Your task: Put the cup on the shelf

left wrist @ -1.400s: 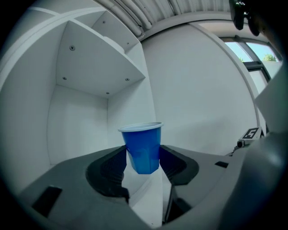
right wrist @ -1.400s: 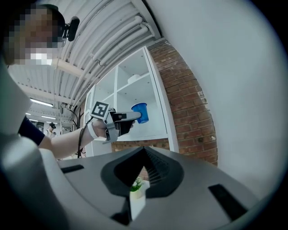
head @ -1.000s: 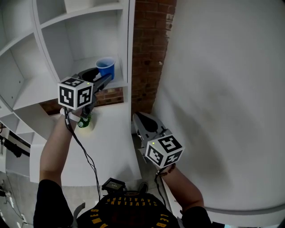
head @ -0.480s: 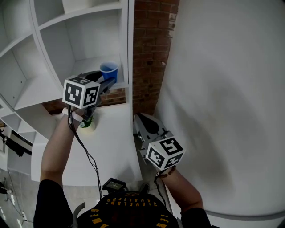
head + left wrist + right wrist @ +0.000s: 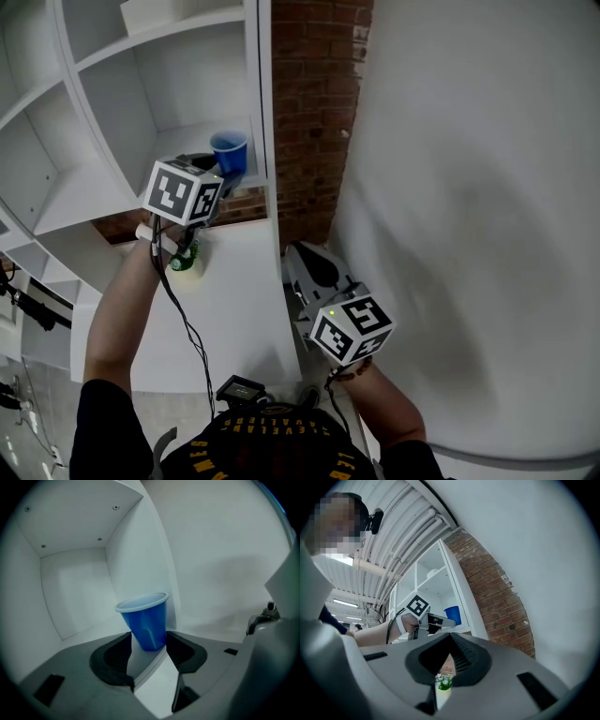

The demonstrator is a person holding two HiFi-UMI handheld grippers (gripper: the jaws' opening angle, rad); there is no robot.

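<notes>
A blue plastic cup (image 5: 228, 150) stands at the front right of a compartment in the white shelf (image 5: 178, 141). My left gripper (image 5: 223, 174) reaches into that compartment. In the left gripper view the cup (image 5: 145, 620) has its base between the jaws of this gripper (image 5: 149, 644), which are shut on it; the cup's side is dented. My right gripper (image 5: 300, 253) hangs lower, beside the shelf's side panel, shut with nothing in it. From the right gripper view the cup (image 5: 453, 614) shows just past the left gripper (image 5: 439, 620).
A small plant in a green pot (image 5: 183, 258) sits on the white ledge under the left hand. A brick column (image 5: 309, 94) stands right of the shelf and a plain white wall (image 5: 469, 187) fills the right side. A cable (image 5: 183, 323) hangs from the left gripper.
The left gripper has moved a little further in toward the shelf compartment, with the cup staying at its jaws. The right gripper has barely moved.
</notes>
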